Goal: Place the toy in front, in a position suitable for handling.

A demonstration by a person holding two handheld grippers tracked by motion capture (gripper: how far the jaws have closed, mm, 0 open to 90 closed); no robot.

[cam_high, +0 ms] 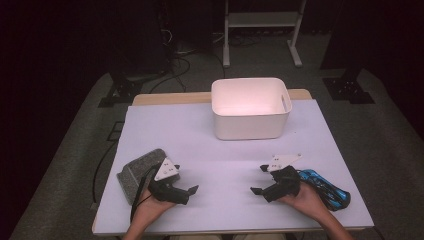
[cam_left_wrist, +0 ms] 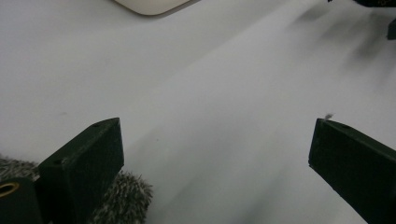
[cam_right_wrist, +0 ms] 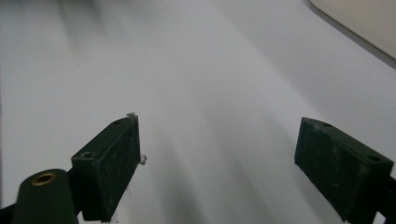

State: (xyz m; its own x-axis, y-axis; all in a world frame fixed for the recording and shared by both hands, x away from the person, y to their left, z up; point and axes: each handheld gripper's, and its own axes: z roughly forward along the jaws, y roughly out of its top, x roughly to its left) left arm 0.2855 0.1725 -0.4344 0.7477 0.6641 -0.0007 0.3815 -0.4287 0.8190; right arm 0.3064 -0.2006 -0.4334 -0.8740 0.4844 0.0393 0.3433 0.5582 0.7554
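A grey fuzzy cloth item lies at the table's front left, and its edge shows beside one jaw as the grey fuzzy item in the left gripper view. My left gripper rests just right of it, held in a hand, open with bare table between the jaws. A blue patterned item lies at the front right. My right gripper sits just left of it, open over bare table. The two grippers point toward each other.
A white plastic bin with a handle slot stands at the back centre of the pale sheet; its corner shows as the bin and the bin. A white frame's legs stand on the floor beyond the table.
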